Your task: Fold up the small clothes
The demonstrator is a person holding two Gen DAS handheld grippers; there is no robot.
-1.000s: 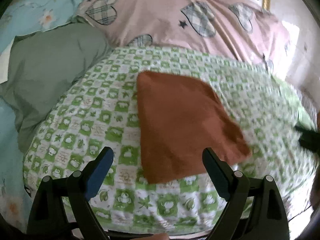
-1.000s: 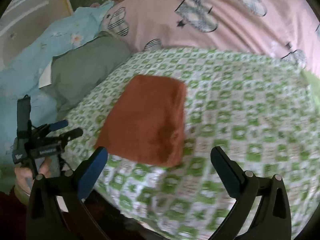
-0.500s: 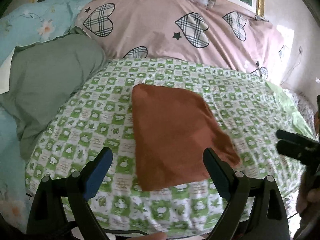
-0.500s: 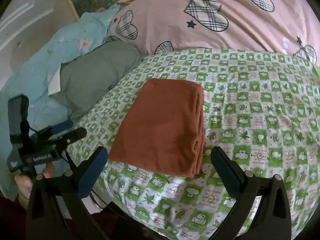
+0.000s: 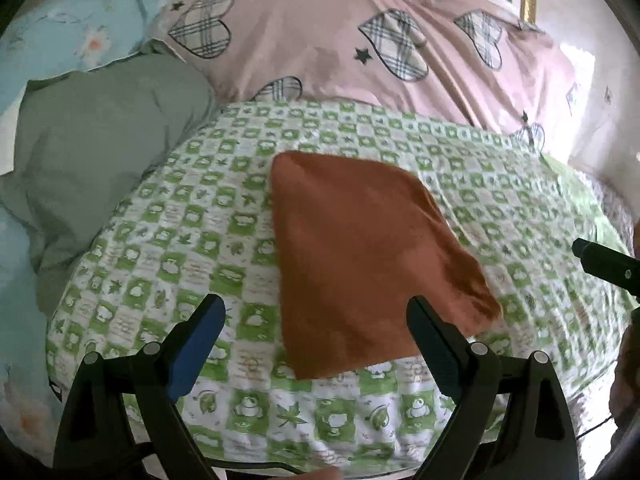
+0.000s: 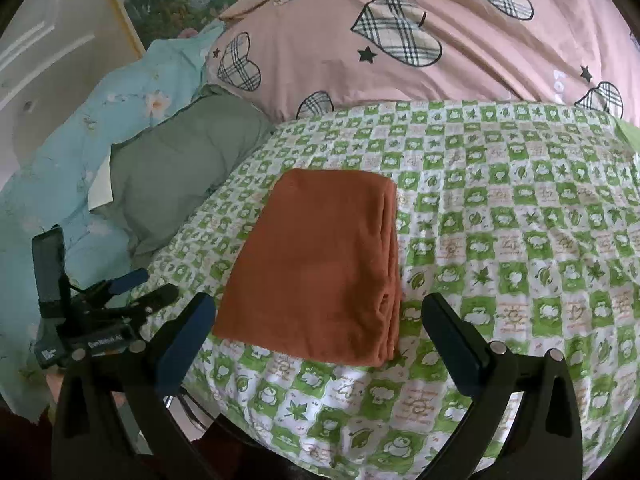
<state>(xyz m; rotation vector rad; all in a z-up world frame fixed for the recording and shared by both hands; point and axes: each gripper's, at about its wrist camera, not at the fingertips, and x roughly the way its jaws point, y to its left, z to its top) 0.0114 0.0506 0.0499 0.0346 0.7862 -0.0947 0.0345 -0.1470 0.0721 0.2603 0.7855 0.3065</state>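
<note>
A folded rust-orange garment (image 5: 360,256) lies flat on the green-and-white checked sheet (image 5: 192,232); it also shows in the right wrist view (image 6: 320,264), with its layered fold edge on the right side. My left gripper (image 5: 316,320) is open and empty, hovering over the garment's near edge. My right gripper (image 6: 318,320) is open and empty, just short of the garment's near edge. The left gripper (image 6: 132,284) shows at the left of the right wrist view, and one right fingertip (image 5: 600,258) shows at the right edge of the left wrist view.
A grey-green pillow (image 5: 96,152) lies left of the sheet. A pink quilt with plaid hearts (image 5: 360,48) is piled behind it. A light blue floral cover (image 6: 80,136) lies at far left. The sheet's front edge (image 6: 280,432) drops off near the grippers.
Both grippers have shifted slightly relative to the garment and stay open. The garment lies folded in the same place.
</note>
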